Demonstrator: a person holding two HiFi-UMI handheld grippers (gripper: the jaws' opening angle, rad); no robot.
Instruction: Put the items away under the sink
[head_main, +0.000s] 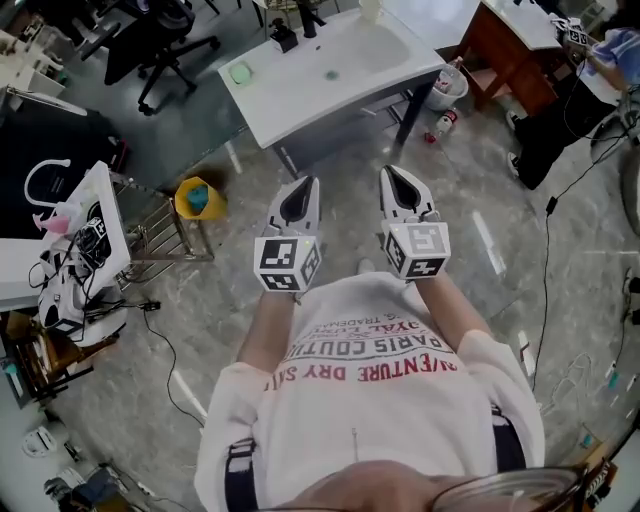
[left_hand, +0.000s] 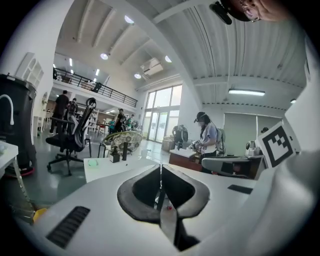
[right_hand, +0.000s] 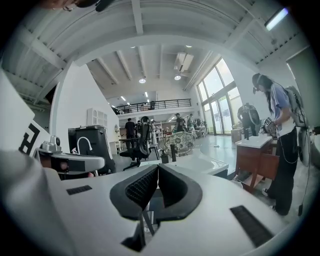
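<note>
While held side by side above the floor (head_main: 450, 230), left claw (head_main: 303, 185) and right claw (head_main: 398, 172) both pressed together, pinching nothing. Ahead: white sink desk (head_main: 300, 90), small green item (head_main: 240, 72) on top. Bottle (head_main: 443, 122) on floor beside a desk leg, well apart from both.

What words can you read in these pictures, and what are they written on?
"PARIS COUTU..." is on the person's white T-shirt, upside down in the head view, with its end lost in a fold.
"AVENTURE DRY SAIL..." is the next line on the same shirt.
The smaller shirt line is too small to read.
The marker cubes have black square patterns only, no words.
</note>
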